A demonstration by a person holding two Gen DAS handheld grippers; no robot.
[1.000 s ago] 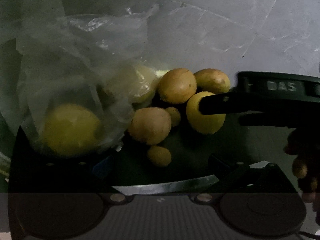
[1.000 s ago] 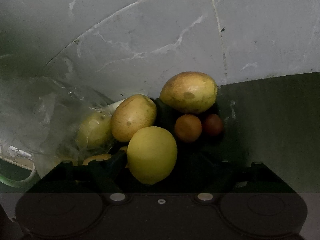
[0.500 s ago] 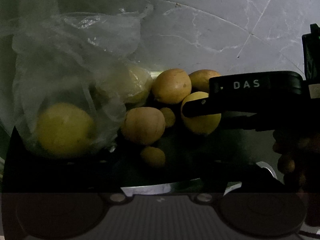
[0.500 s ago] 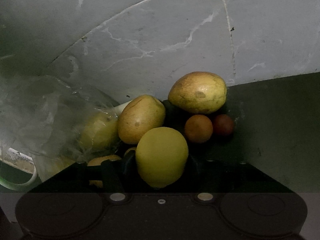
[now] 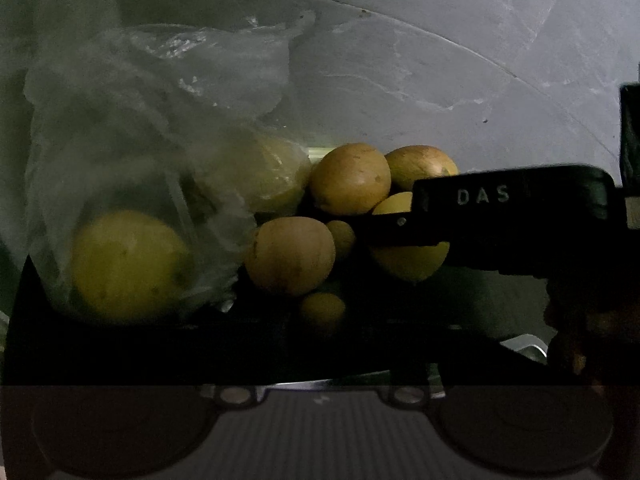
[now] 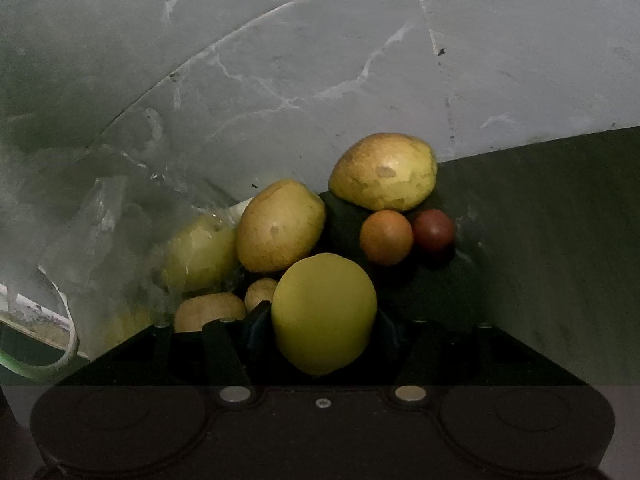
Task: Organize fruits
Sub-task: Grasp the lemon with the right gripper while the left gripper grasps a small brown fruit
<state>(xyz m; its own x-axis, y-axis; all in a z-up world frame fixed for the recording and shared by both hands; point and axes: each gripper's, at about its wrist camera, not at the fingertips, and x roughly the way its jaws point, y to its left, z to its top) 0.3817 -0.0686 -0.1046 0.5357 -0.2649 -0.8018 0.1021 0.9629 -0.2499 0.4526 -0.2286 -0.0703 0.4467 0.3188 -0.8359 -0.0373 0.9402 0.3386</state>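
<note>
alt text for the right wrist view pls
The right tool grips a yellow lemon at the front of a fruit pile: two yellow-brown mangoes, an orange fruit and a dark red one. A clear plastic bag lies left, marbled grey floor behind.

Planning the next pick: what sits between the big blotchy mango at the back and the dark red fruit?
Right wrist view: nothing sits between the mango and the red fruit; an orange fruit lies beside it.

A home floor (dim), judging by cracked grey tiles (image 6: pixel 320 60).
</note>
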